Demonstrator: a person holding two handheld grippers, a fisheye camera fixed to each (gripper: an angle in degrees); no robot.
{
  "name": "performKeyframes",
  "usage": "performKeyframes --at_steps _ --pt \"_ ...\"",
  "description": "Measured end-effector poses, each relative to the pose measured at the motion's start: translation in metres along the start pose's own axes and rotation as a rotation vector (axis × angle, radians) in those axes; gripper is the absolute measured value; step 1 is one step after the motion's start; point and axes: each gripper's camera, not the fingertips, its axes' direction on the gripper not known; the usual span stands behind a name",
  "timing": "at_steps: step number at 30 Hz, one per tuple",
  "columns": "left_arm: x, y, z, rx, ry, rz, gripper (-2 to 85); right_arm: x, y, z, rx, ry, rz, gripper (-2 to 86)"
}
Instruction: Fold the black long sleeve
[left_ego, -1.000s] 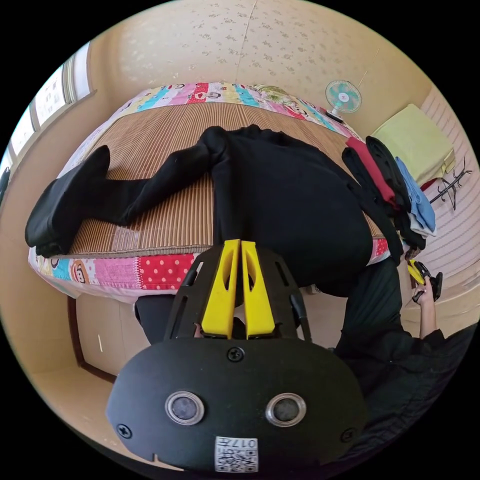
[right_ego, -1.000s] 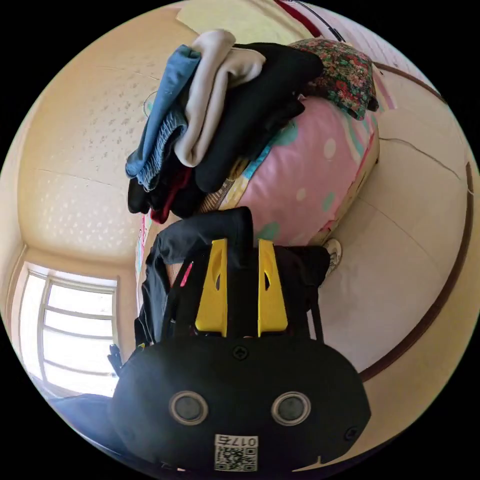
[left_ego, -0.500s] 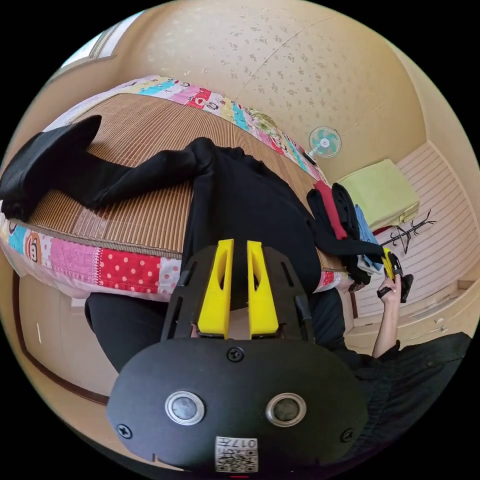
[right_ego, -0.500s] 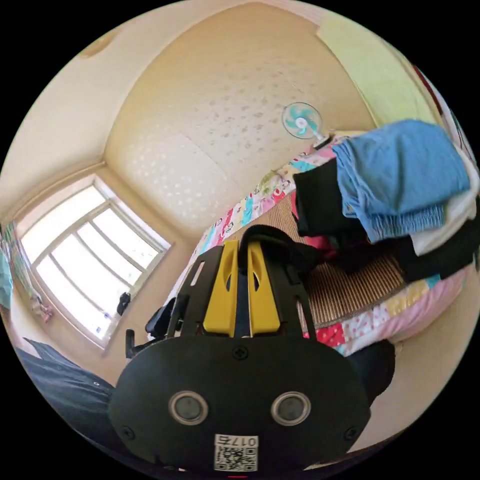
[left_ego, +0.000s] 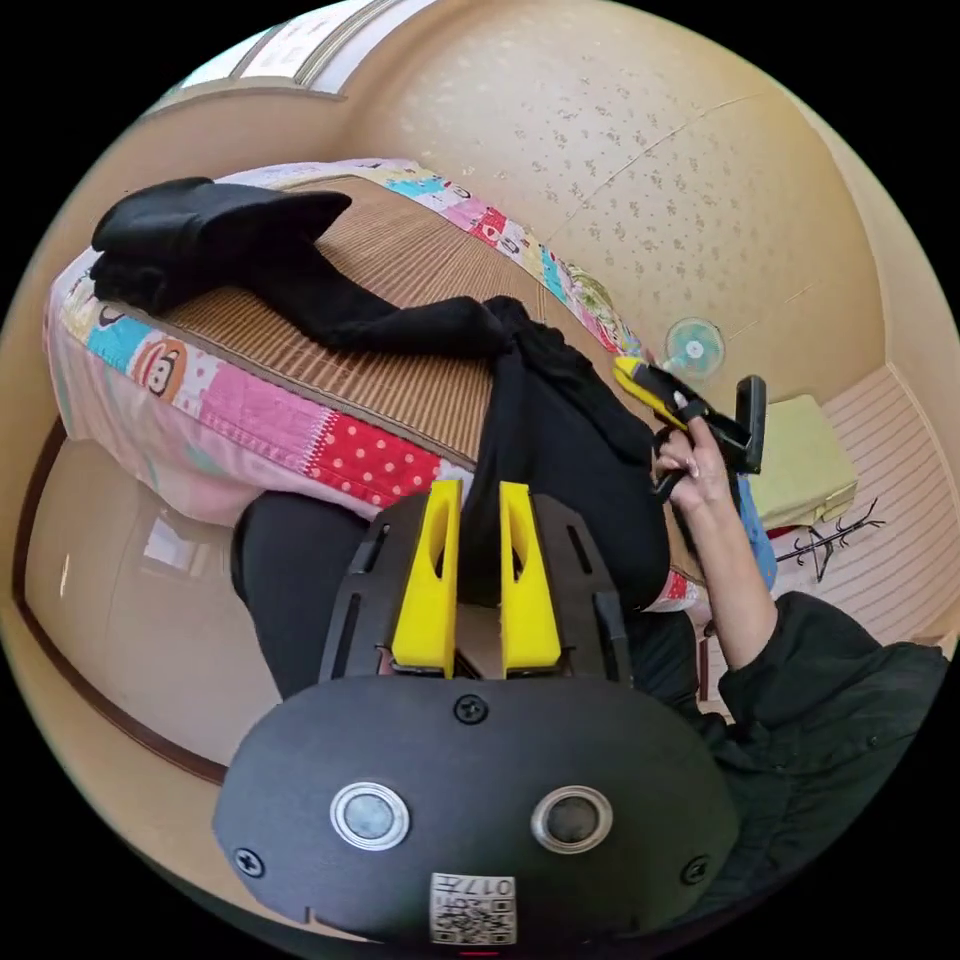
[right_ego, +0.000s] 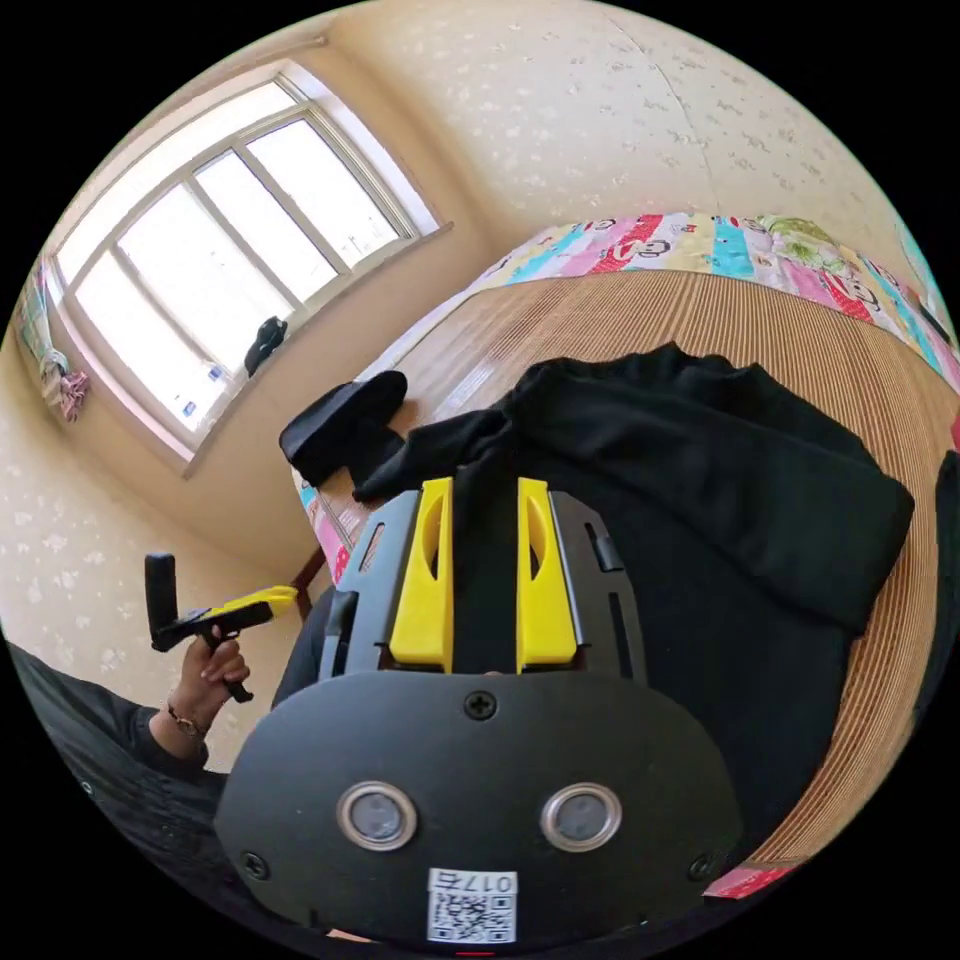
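**Black shirt on bed, both claws gripping fabric**

L claw (left_ego: 475, 490): jaws seen pinched on a fold of the black shirt (left_ego: 560, 470) near its hem, at the bed (left_ego: 300, 440) edge. R claw (right_ego: 483, 490): jaws closed on a ridge of the same shirt (right_ego: 700, 520), fabric pressed between both yellow jaws. Shirt is laid across the bamboo mat (right_ego: 700, 310); one sleeve (left_ego: 380, 320) is stretched out over the mat toward a folded black garment (left_ego: 190, 230) at the bed's corner. In the L gripper view, the R claw (left_ego: 640, 380) is held by a hand (left_ego: 695, 465) above the shirt's far side. A fan (left_ego: 694, 348) is seen by the wall; a window (right_ego: 210, 240) in the R gripper view.
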Motion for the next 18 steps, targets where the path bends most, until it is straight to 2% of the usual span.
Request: performKeyframes --at_steps 3,6,8,9,10,13,14,15,16,17,18 --pt "-0.022 -0.051 0.004 -0.025 -0.153 0.115 8.9 0.022 0.04 0.002 -0.066 0.069 0.056 8.7" --pt "-0.025 -0.109 0.03 -0.046 -0.308 0.271 11.7 0.042 0.065 -0.015 -0.049 0.106 0.07 6.9" --pt "-0.015 -0.132 0.051 -0.032 -0.294 0.412 12.1 0.047 0.073 -0.022 -0.038 0.143 0.053 5.6" --pt "-0.006 -0.142 0.074 -0.062 -0.285 0.512 11.6 0.049 0.078 -0.022 -0.032 0.155 0.027 4.6" --pt "-0.002 -0.151 0.107 -0.18 -0.324 0.553 10.3 0.049 0.081 -0.022 -0.025 0.152 0.017 4.3" --pt "0.008 -0.172 0.137 -0.373 -0.354 0.564 5.5 0.053 0.094 -0.022 0.04 0.108 0.01 3.1" --pt "0.011 -0.178 0.134 -0.415 -0.295 0.568 5.3 0.056 0.098 -0.023 0.059 0.081 0.021 2.8" --pt "0.012 -0.193 0.12 -0.471 -0.074 0.538 4.9 0.059 0.101 -0.025 0.075 0.056 0.037 2.4" --pt "0.011 -0.209 0.094 -0.43 0.216 0.484 4.9 0.061 0.103 -0.025 0.083 0.046 0.045 2.2" --pt "0.009 -0.217 0.079 -0.385 0.363 0.455 4.8 0.063 0.105 -0.026 0.095 0.032 0.058 1.8" --pt "0.001 -0.233 0.055 -0.288 0.586 0.371 4.9 0.065 0.106 -0.026 0.099 0.021 0.068 1.4"
